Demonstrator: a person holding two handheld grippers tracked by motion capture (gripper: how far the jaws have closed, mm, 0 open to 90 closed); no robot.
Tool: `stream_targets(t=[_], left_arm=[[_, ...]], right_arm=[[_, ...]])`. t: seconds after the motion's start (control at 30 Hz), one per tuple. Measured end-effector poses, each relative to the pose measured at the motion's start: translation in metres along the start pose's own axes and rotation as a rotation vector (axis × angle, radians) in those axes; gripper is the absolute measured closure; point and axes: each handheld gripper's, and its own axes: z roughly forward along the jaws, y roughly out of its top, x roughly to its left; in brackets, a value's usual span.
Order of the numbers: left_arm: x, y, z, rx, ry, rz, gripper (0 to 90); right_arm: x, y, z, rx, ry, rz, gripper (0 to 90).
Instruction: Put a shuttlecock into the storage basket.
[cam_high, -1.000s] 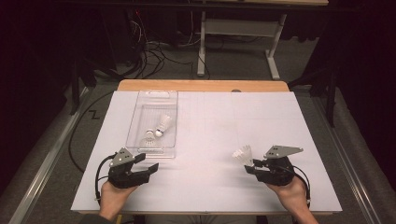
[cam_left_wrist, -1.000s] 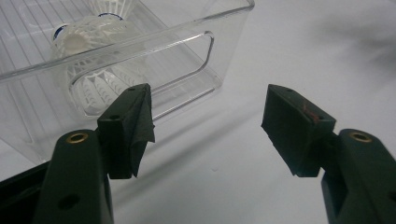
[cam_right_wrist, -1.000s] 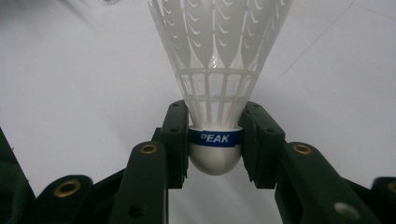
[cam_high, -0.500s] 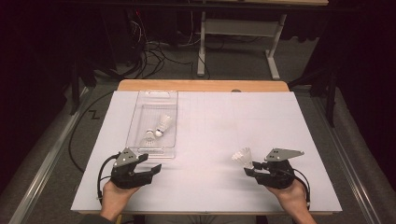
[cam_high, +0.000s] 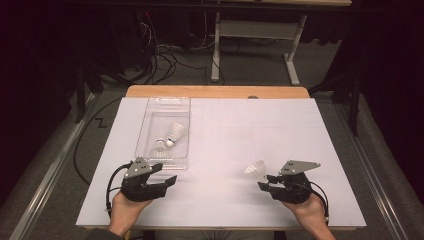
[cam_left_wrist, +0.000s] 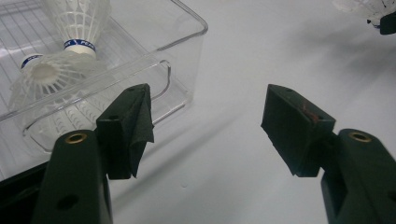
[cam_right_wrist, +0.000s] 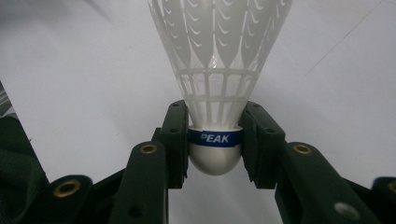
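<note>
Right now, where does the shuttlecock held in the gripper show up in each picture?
High view: the held shuttlecock sits lower right on the white table, at the right gripper.
Left gripper view: its white skirt peeks in at the top right corner.
Right gripper view: centre, cork clamped between the jaws, skirt pointing up.
Shared landmark: the clear tray holding two more shuttlecocks.
</note>
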Motion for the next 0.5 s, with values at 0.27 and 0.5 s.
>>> stream_targets(t=[0.27, 0.5], left_arm=[[-0.002, 0.007, 0.000, 0.004, -0.015, -0.002, 34.6], [-0.005, 0.015, 0.002, 0.005, -0.025, 0.013, 34.8]], right_arm=[[0.000, 0.001, 0.001, 0.004, 0.006, -0.003, 65.7], [0.001, 0.001, 0.001, 0.010, 0.007, -0.007, 65.7]])
